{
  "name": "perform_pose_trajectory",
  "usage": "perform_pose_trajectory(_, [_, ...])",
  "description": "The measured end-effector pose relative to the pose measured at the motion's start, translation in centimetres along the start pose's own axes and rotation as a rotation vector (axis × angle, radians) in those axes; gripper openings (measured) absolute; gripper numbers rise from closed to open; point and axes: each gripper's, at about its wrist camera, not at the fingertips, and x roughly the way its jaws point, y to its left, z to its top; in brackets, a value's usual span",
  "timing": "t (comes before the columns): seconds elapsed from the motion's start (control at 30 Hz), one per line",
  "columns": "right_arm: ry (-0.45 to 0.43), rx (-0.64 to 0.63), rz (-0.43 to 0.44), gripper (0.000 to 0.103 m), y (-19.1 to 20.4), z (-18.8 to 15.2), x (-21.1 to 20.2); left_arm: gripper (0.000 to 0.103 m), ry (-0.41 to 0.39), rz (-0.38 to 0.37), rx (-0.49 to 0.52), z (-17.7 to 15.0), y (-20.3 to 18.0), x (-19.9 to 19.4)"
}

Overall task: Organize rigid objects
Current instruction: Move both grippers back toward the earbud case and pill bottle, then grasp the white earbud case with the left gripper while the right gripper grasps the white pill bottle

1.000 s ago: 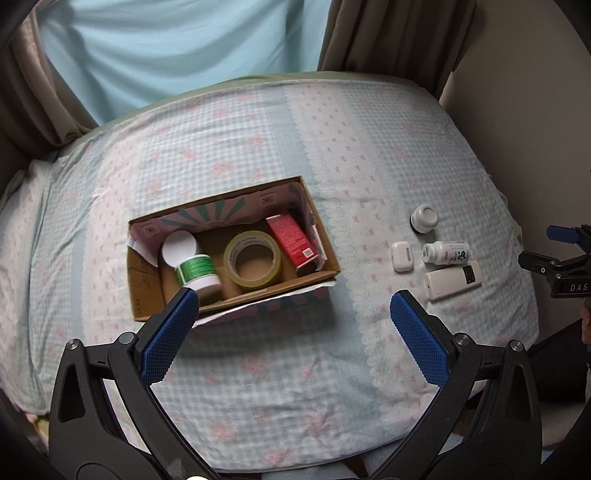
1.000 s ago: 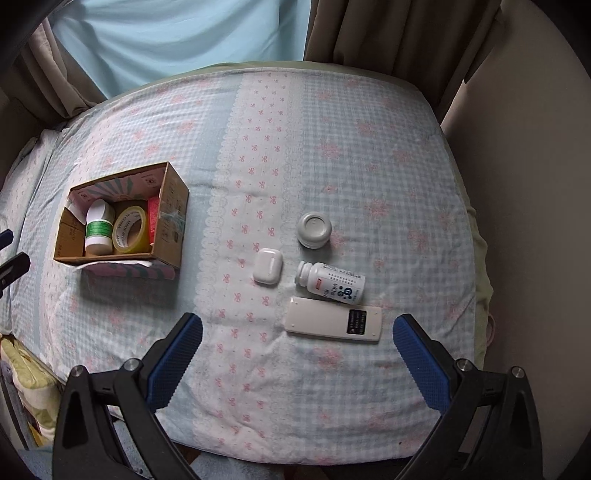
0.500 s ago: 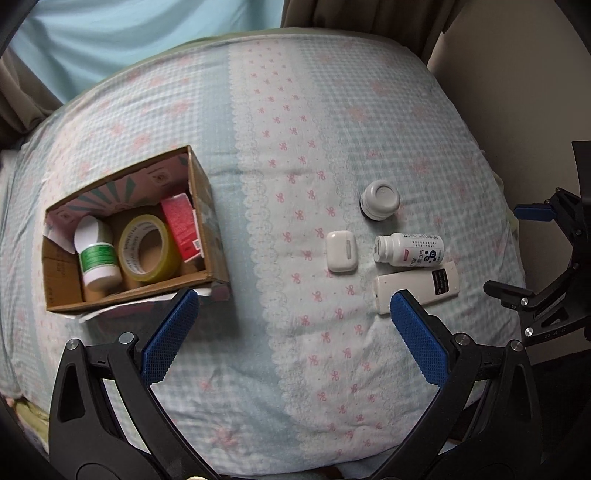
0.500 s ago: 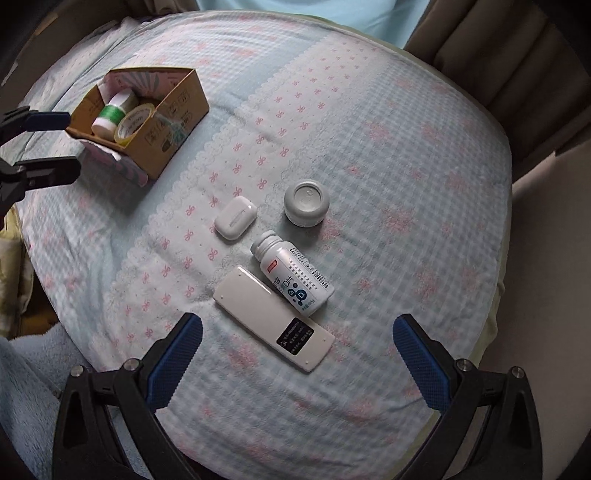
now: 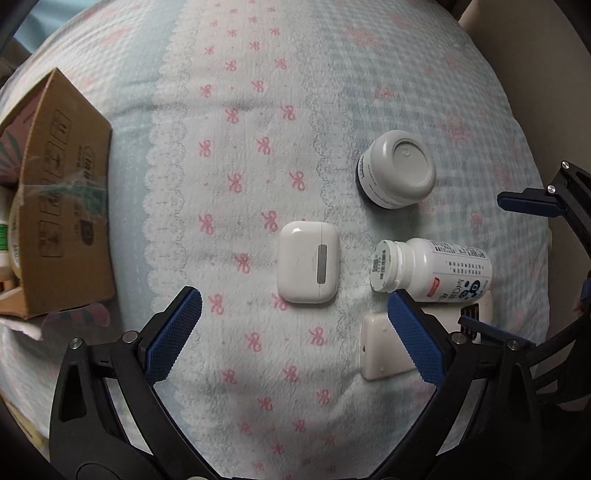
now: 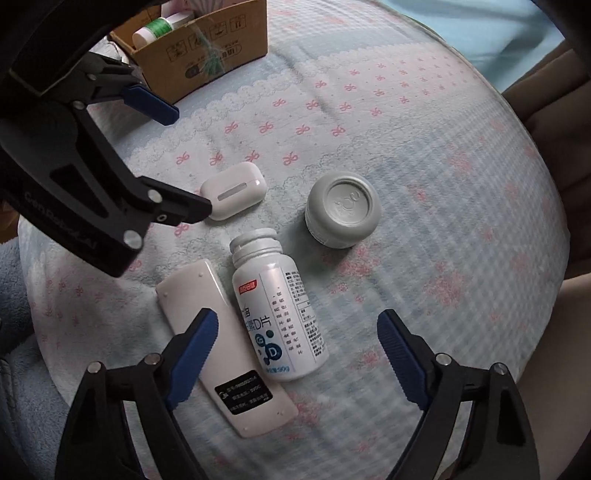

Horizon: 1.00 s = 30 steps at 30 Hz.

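Note:
A white earbud case (image 5: 308, 262) (image 6: 234, 191), a grey-lidded jar (image 5: 397, 173) (image 6: 342, 210), a white pill bottle (image 5: 432, 269) (image 6: 277, 310) on its side and a white remote (image 5: 384, 347) (image 6: 225, 347) lie together on the bedspread. My left gripper (image 5: 293, 332) is open, low over the bed, just short of the earbud case. My right gripper (image 6: 299, 354) is open with the pill bottle between its fingers, not gripped. The cardboard box (image 5: 62, 199) (image 6: 207, 55) stands to the left.
The box holds a green-labelled bottle (image 6: 155, 31) and other items. The bed (image 5: 258, 92) is covered in a blue checked cloth with pink bows. A wall (image 5: 535, 74) lies past the bed's right edge. Curtains (image 6: 554, 92) hang beyond the bed.
Both grippers have come down and closer to the loose items. The left one has swung right, from the box to the earbud case. The right one now straddles the pill bottle.

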Motion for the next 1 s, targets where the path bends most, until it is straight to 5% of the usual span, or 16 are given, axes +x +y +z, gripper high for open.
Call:
perform_pose_trajectory(0.23, [-0.017,0.010,0.054,0.077,-0.7,-0.7,3.1,0.091,0.021,0.001,-0.017,0.6,-0.7,4.1])
perform_pose_trajectory(0.63, [-0.023,-0.055,0.109,0.068,-0.9,-0.5,4.3,0.073,-0.017,0.029,0.011,0.1,-1.0,4.4])
perform_pose_trajectory(0.93, [0.032,-0.088,0.145,0.050,-0.6,0.5,5.3,0.041,-0.020,0.024,0.018,0.3,-1.0,3.7])
perform_pose_trajectory(1.0, [0.038,-0.097,0.130,0.050,-0.4,0.6,5.3,0.041,-0.018,0.021,0.020,0.3,-0.9,3.7])
